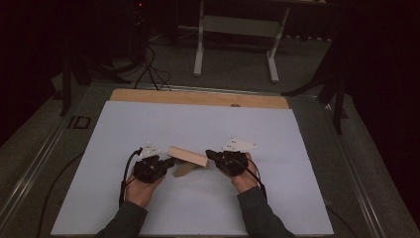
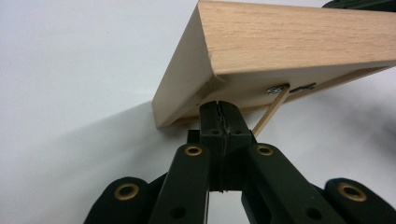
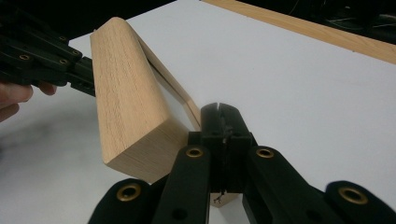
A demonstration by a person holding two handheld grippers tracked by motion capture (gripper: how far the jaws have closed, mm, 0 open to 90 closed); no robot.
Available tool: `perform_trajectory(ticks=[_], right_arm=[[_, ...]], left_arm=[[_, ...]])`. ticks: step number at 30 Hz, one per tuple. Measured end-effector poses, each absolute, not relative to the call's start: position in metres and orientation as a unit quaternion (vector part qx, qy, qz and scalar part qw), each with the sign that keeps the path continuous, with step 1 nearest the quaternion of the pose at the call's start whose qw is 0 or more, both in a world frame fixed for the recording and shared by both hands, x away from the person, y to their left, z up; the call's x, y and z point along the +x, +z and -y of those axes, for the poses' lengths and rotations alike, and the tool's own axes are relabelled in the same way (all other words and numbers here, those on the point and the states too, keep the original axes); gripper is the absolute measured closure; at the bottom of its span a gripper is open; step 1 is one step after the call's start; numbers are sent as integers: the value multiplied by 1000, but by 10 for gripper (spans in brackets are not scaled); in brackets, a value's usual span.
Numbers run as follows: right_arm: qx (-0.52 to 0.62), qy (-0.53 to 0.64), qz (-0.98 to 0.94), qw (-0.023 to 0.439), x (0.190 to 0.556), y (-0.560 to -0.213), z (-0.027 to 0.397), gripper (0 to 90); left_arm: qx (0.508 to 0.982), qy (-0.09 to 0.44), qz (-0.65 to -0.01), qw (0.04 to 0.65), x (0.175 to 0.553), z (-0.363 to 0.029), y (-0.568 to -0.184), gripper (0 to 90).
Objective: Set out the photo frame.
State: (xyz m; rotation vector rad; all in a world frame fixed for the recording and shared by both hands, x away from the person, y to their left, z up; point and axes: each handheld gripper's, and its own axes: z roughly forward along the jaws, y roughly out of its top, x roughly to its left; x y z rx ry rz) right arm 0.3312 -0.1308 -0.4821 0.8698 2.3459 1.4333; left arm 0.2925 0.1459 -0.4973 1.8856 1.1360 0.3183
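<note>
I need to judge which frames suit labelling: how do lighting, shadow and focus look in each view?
High view: dim, dark room around the lit white sheet. Left gripper view: bright and even, wooden block sharp, soft shadow beneath it, left gripper slightly soft. Right gripper view: block grain crisp, hand at the left edge blurred.

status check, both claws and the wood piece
Left claw shut at one end of the pale wooden block. Right claw shut at its other end. White tabletop around it bare.

Dim room, perhaps a white bench point(image 1: 236, 26).
</note>
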Motion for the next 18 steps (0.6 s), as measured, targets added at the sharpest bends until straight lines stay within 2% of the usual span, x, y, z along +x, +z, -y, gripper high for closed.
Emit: perform_trajectory(ticks=[18], right_arm=[[302,493,-807,124,333,-484,132,896]], left_arm=[[759,130,-461,442,294,-144,-497,896]])
